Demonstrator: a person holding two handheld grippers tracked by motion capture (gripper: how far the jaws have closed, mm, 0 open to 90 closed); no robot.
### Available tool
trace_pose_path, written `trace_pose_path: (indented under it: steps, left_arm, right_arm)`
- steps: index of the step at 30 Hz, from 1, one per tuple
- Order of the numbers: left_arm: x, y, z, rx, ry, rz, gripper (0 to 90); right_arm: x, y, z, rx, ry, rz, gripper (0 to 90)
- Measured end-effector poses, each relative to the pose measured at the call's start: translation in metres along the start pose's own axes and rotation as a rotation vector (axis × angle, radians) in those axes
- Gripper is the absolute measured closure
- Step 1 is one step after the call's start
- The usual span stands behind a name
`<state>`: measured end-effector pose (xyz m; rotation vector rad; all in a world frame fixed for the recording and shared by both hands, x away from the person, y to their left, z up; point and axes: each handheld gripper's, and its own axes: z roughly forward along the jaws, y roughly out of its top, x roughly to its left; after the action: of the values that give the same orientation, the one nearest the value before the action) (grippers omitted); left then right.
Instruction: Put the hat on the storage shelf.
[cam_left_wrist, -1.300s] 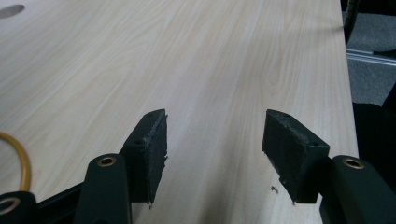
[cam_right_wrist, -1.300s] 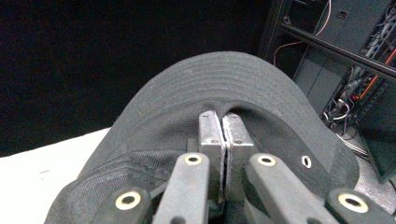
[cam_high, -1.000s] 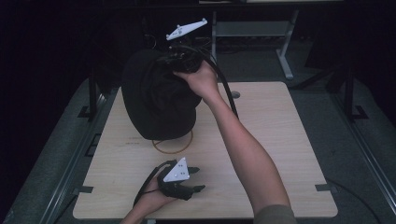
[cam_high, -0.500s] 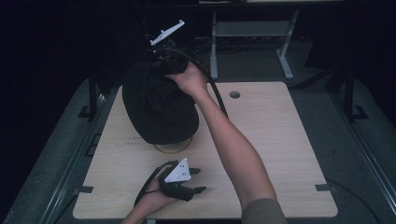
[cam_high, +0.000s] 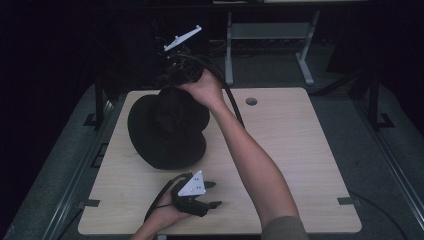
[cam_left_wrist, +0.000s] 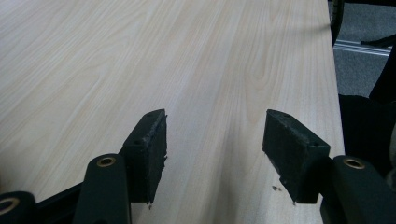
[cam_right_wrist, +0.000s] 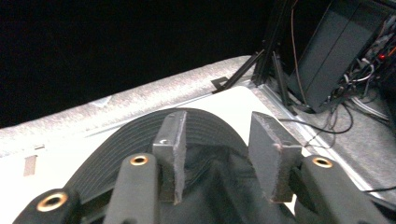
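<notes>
a black brimmed hat (cam_high: 167, 131) is lying on the far left part of the light wooden desk (cam_high: 300, 150), its crown bunched upward toward the right gripper (cam_high: 176, 75), which a person's hand (cam_high: 202, 86) is holding above the hat's far edge. in the right gripper view, the right gripper's jaws are standing apart with the dark fabric of the crown lying between and below them, though whether they are touching it cannot be told. the left gripper (cam_left_wrist: 215, 140) is resting near the desk's front edge, its jaws spread wide over bare wood.
</notes>
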<state>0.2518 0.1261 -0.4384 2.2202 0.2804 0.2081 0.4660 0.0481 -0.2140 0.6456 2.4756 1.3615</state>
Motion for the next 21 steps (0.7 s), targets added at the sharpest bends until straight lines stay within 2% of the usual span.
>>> trace_pose_path:
  steps: [6,9,14,16,18,21]
  left_arm:
    - [0.001,-0.001,0.0,-0.004,0.007,-0.016,37.7]
    - [0.002,-0.002,-0.001,-0.007,0.011,-0.022,37.1]
    - [0.002,-0.002,-0.002,-0.007,0.016,-0.023,36.8]
    - [0.003,-0.002,-0.002,-0.014,0.023,-0.027,36.4]
    - [0.004,-0.002,-0.002,-0.011,0.026,-0.027,36.1]
    - [0.005,-0.003,-0.002,-0.008,0.025,-0.027,35.9]
  right_arm:
    - [-0.006,-0.009,-0.008,-0.024,0.016,0.034,49.2]
    - [-0.009,-0.015,-0.01,-0.036,0.037,0.068,48.5]
    - [-0.011,-0.022,-0.013,-0.044,0.036,0.072,47.4]
    - [-0.013,-0.028,-0.014,-0.052,0.048,0.102,46.1]
    - [-0.013,-0.031,-0.014,-0.064,0.058,0.111,45.8]
    - [-0.014,-0.034,-0.015,-0.069,0.056,0.106,45.1]
